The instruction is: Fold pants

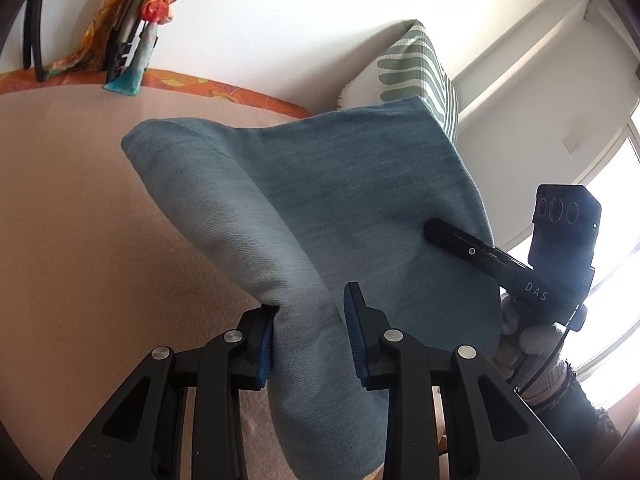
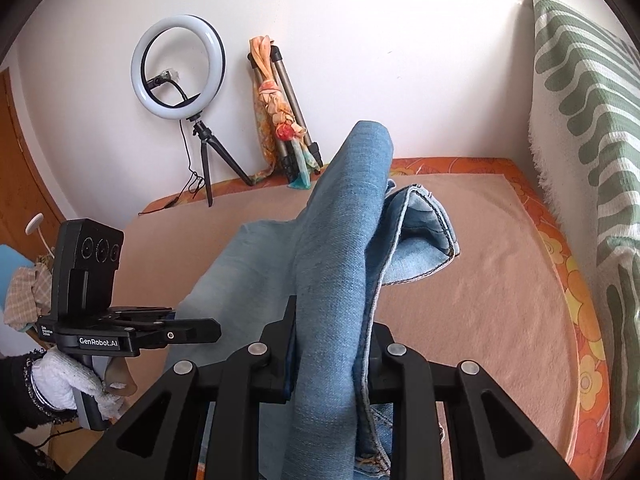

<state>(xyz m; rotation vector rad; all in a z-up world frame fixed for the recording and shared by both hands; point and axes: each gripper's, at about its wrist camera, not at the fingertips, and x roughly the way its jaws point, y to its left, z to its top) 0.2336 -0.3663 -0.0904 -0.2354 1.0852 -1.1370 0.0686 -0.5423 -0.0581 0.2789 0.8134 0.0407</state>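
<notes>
Pants (image 2: 340,240) pinched by both grippers: left (image 1: 308,344) reads "GenRobot.AI", right (image 2: 332,356) "DAS".

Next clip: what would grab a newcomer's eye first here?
The blue jeans, lifted off the pink bed cover and clamped in both the left hand-held gripper and the right hand-held gripper. Next, the glowing ring light on its tripod against the back wall.
</notes>
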